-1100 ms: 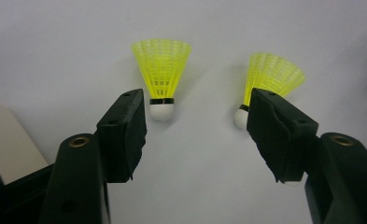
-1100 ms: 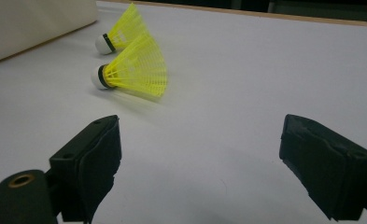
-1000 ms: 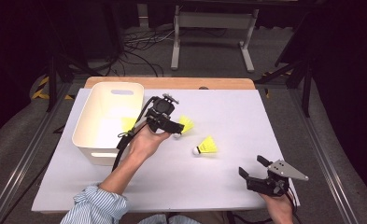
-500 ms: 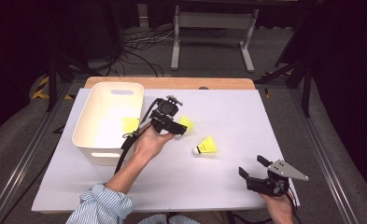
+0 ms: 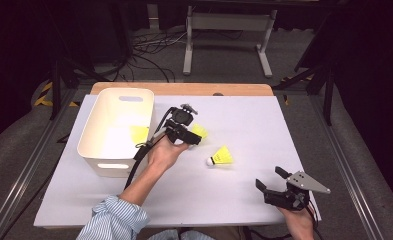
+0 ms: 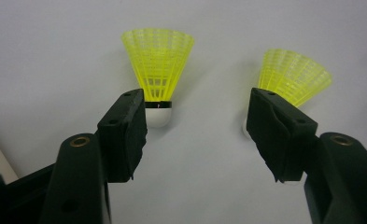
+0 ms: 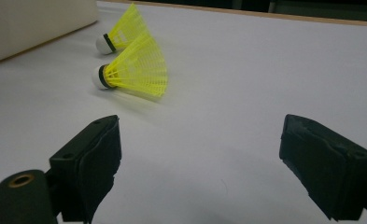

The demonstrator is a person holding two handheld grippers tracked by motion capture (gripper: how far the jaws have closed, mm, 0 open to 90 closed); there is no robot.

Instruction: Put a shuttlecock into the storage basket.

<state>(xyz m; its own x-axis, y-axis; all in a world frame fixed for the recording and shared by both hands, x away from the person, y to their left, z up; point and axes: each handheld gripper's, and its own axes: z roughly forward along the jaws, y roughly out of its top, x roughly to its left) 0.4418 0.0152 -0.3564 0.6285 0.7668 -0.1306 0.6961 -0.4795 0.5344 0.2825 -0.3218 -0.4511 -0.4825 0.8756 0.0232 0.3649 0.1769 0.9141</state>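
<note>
Since a second ago our left gripper (image 5: 193, 138) has edged away from the white plastic bin (image 5: 95, 135) toward the two yellow mesh shuttlecocks lying on the pale table sheet (image 5: 264, 125), and nothing else has shifted. Its jaws stand wide and empty, with the nearer shuttlecock (image 6: 158, 70) just ahead of one pad and the farther shuttlecock (image 6: 294, 74) behind the other. A third yellow shuttlecock (image 5: 139, 133) already lies in the bin. We judge the next pickup is being lined up. Our right gripper (image 5: 273, 180) rests near the table's front edge, jaws wide, holding nothing.
</note>
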